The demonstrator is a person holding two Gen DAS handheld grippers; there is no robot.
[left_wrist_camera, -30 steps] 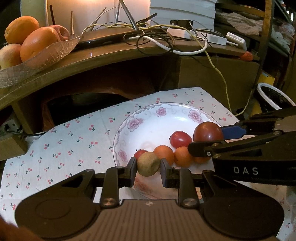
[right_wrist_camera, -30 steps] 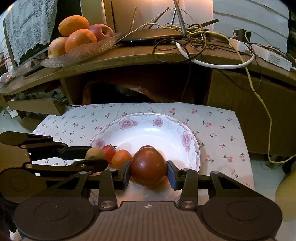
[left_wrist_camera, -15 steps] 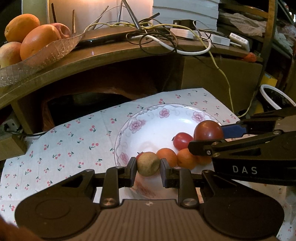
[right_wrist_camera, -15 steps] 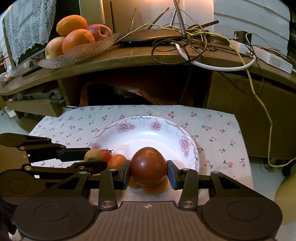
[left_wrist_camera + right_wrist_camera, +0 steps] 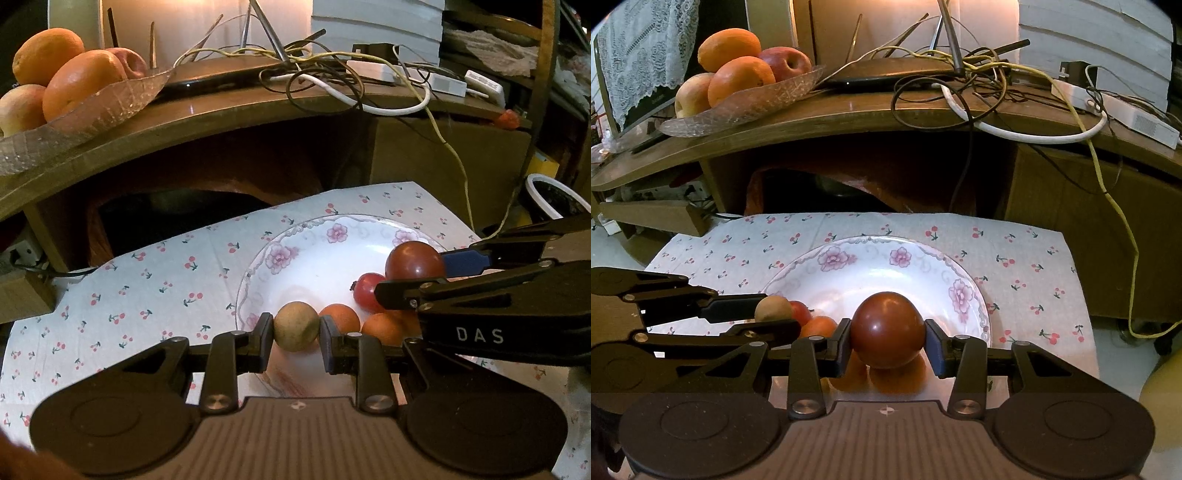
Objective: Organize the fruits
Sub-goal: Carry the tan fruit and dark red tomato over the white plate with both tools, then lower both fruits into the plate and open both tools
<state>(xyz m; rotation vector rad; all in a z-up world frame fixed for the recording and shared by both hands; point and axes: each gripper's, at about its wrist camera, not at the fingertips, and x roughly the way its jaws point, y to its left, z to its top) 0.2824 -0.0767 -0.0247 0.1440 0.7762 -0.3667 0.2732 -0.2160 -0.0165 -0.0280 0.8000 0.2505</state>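
Note:
My left gripper is shut on a small tan-green round fruit, held above the near rim of a white floral plate. My right gripper is shut on a dark red round fruit, held above the same plate. The dark red fruit also shows in the left wrist view, and the tan fruit in the right wrist view. Small orange fruits and a small red fruit lie on the plate below.
The plate stands on a cherry-print cloth. Behind it is a wooden desk with a glass dish of oranges and apples, tangled cables and a power strip. A yellow cable hangs at the right.
Both grippers have risen with their fruits, which now stand higher over the plate. The small fruits on the plate have not moved.

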